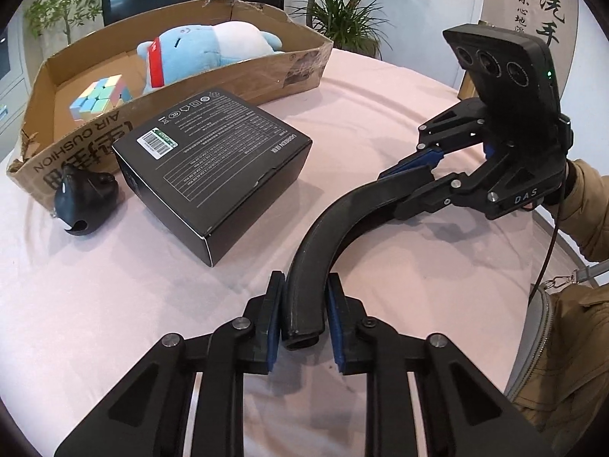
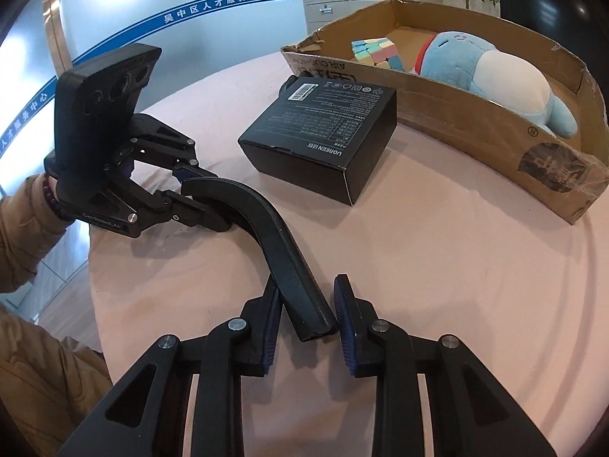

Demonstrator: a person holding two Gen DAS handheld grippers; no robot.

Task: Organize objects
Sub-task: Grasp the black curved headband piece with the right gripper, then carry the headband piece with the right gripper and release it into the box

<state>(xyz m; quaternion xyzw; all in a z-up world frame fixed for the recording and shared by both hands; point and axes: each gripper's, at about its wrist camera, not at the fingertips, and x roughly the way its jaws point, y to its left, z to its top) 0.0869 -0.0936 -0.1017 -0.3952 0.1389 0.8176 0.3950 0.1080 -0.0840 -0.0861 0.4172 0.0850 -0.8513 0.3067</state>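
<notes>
Curved black bar [image 1: 327, 224] is being held at both ends, one gripper on each, just above the pink tablecloth [image 1: 114, 323] on the near side of the cardboard box [image 1: 243, 72]. The left gripper [image 1: 306, 314] is pinching one end between its blue pads, with little or no gap on either side. The right gripper [image 2: 306, 318] is sitting around the other end; its left pad is touching the bar while the right pad looks just apart, so whether it is truly clamping I cannot tell (the left wrist view suggests a grip but hides the contact). Holding both ends is probably keeping the long, bent piece from swinging while it is being carried toward the cardboard box.

Inside the cardboard box a pastel puzzle cube [image 1: 101, 97] and a blue plush toy [image 1: 213, 49] are already lying, so sorting seems partly done. Just in front of the box's near wall a black carton [image 1: 213, 167] is waiting, and beside it, against the same wall, a small black gadget [image 1: 82, 198].

Writing: the box wall is reading "AIR CUSHION", upside down from here; the carton is showing "UGREEN" and a barcode sticker. One gripper body is marked "DAS", the other "GenRobot.AI". Chinese lettering is running along a blue wall band beyond the box.
</notes>
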